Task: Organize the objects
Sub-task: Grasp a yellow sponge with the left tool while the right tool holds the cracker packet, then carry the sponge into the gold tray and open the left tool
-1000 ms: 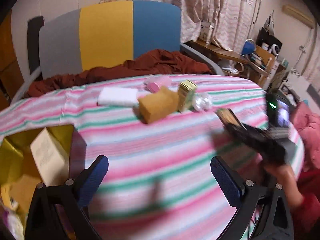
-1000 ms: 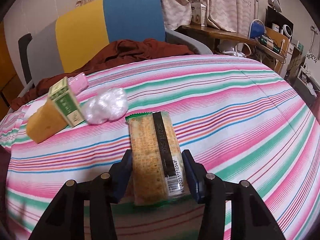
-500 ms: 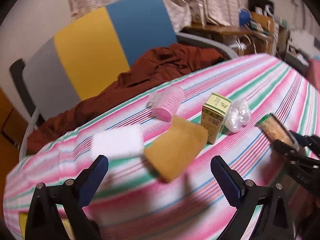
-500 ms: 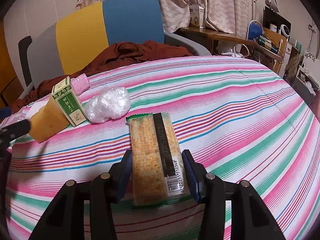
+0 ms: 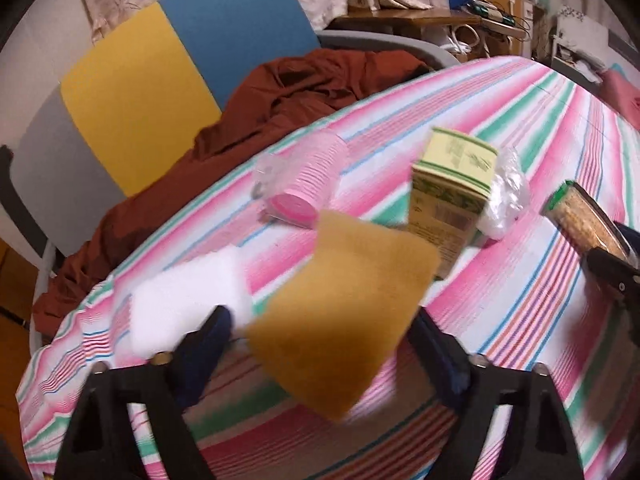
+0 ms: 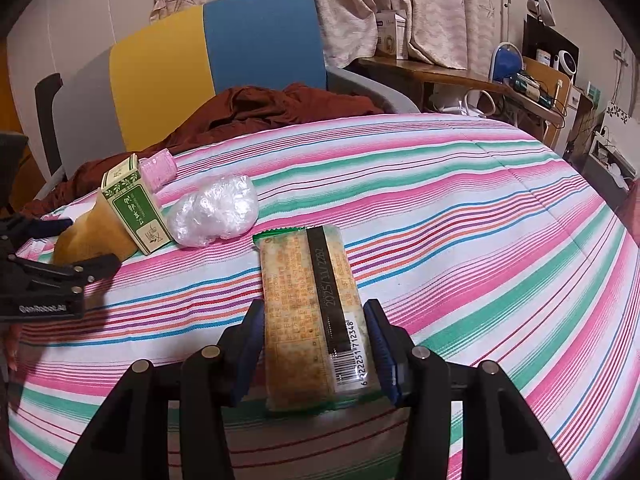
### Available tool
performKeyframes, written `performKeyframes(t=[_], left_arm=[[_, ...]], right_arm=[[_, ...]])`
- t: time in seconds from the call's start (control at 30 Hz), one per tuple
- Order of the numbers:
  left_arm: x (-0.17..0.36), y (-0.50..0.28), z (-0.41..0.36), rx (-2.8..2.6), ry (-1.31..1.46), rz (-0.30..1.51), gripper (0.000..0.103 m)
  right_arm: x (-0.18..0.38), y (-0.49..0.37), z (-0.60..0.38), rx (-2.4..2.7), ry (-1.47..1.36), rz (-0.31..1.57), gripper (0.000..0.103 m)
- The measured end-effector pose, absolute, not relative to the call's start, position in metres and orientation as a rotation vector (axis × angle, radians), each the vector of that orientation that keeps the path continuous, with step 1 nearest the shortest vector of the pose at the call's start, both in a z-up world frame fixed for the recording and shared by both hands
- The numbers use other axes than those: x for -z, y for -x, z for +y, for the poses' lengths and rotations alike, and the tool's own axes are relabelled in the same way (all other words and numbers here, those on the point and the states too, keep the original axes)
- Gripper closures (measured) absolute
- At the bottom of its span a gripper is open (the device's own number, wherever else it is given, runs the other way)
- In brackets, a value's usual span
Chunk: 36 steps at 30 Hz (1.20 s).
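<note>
My right gripper (image 6: 316,344) is shut on a long cracker packet (image 6: 310,308) and holds it over the striped cloth; the packet also shows in the left wrist view (image 5: 580,216). My left gripper (image 5: 320,344) is open, its fingers either side of a mustard-yellow sponge (image 5: 344,304); touching or not is unclear. The sponge (image 6: 92,236) and left gripper (image 6: 76,244) show at the left of the right wrist view. A white pad (image 5: 188,300), pink cup stack (image 5: 308,184), green-and-cream box (image 5: 452,192) and crumpled clear plastic (image 5: 506,196) lie nearby.
A pink, green and white striped cloth (image 6: 460,216) covers the table. A chair with grey, yellow and blue panels (image 6: 224,60) stands behind it, holding a rust-brown garment (image 6: 260,112). A cluttered wooden desk (image 6: 500,84) is at the back right.
My left gripper has moved forward and closed in on the mustard sponge, which now sits between its open fingers. The right gripper has kept hold of the cracker packet, hardly moving.
</note>
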<state>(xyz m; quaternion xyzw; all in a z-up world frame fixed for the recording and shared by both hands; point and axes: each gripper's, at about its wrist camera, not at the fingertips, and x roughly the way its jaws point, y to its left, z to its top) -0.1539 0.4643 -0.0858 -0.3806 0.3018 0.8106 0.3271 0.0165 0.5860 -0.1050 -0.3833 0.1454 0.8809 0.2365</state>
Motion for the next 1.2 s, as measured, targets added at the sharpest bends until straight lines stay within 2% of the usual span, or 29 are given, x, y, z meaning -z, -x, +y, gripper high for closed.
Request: performKeyframes(t=[0.07,0.3,0.67,1.07,1.2], left_arm=[[0.085,0.15,0.466,-2.117,0.984,0.768,0.035],[0.085,0.133,0.465,-2.18,0.94,0.777,0.045],[0.079,0.086,0.433,-2.277,1.055,0.472,0.048],[0.077,0.023,0.374,-2.334,0.961,0.351,0.053],[0.076,0.007,0.361,-2.319,0.934,0.326,0.053]], right_arm=[[0.106,-0.016,0.585,-2.412,1.049,0.395,0.053],[0.107,-0.015,0.585,-2.406,1.043,0.386,0.053],[0.107,-0.017,0.587,-2.367,1.021,0.374,0.054],[0.089,-0.026,0.563,-2.357,0.911,0.222,0.055],[0.084,-0.036,0.541,-2.45,0.911,0.308,0.055]])
